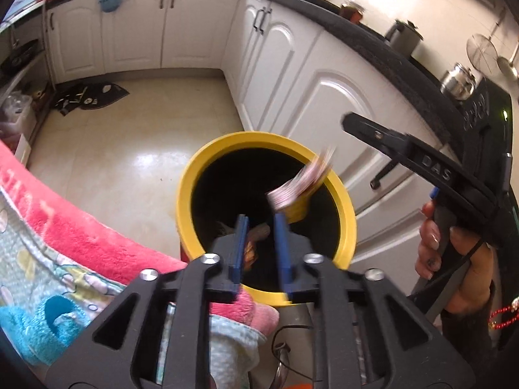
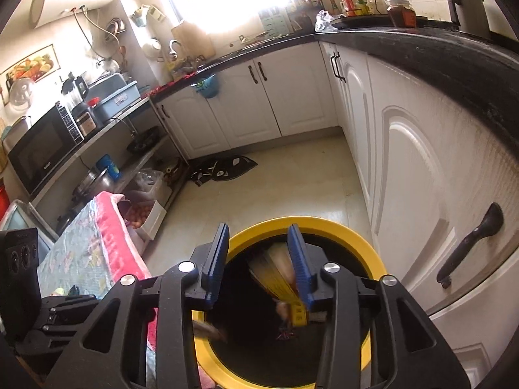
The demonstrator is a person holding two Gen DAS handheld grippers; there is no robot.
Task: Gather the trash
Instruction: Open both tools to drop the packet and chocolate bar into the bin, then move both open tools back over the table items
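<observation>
Straight beneath both sets of jaws: yellow bin [image 1: 194, 175], mouth wide and dark. Left gripper [image 1: 261, 218] released, pads apart, gripping nothing; brown scrap [image 1: 259, 231] visible between and below them, down inside the bin. Right gripper [image 2: 258, 228] likewise slack, jaws parted; yellow printed wrapper [image 2: 279, 278] against the right-hand pad only, clear of the other, blurred, over the bin's opening. Judged light, thin, crinkly and slick, so likely to cling to a pad or flutter off course. Best pinched flat across the middle or a folded edge, with little squeeze.
</observation>
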